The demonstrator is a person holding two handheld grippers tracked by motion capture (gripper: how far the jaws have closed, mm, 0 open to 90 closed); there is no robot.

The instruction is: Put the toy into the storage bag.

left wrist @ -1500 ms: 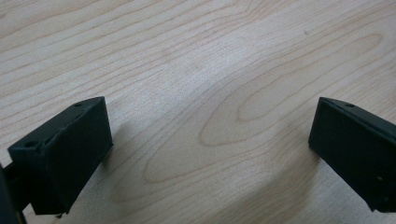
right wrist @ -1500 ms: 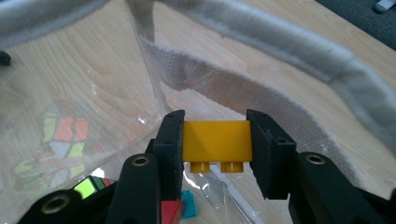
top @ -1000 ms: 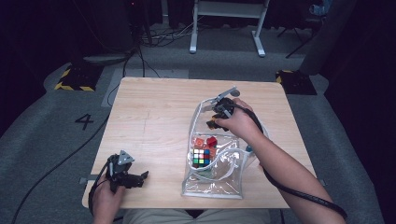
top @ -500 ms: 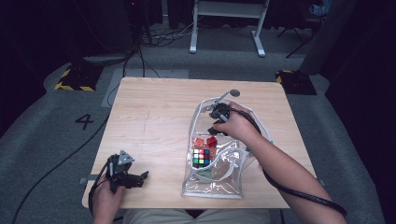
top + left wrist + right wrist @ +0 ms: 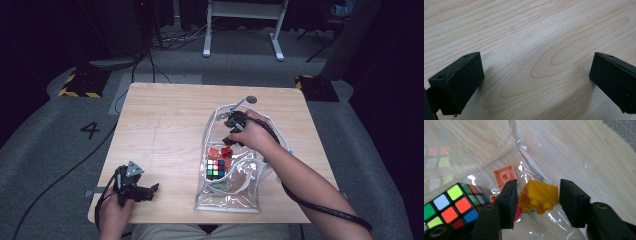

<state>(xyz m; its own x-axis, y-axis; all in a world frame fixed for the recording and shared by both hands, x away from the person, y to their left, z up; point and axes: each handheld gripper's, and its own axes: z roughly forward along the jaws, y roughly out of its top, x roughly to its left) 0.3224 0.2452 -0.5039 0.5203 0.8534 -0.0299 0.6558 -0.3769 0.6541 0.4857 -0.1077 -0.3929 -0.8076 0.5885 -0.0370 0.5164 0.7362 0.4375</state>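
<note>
Yellow block sits between the jaws of the right gripper, low in the centre of the right gripper view, over the mouth of a clear plastic bag. The jaws stand partly apart; the left one looks to touch the block while a sliver of gap shows at the right, so whether it is gripped or just let go cannot be told. The step appears to be dropping toys into the bag; the next move likely calls for spreading the jaws and lifting clear. Inside lie one puzzle cube at lower left and one orange block above it, with other bits hidden. At lower left of the high view, the left gripper rests wide open and empty on the wooden table.
</note>
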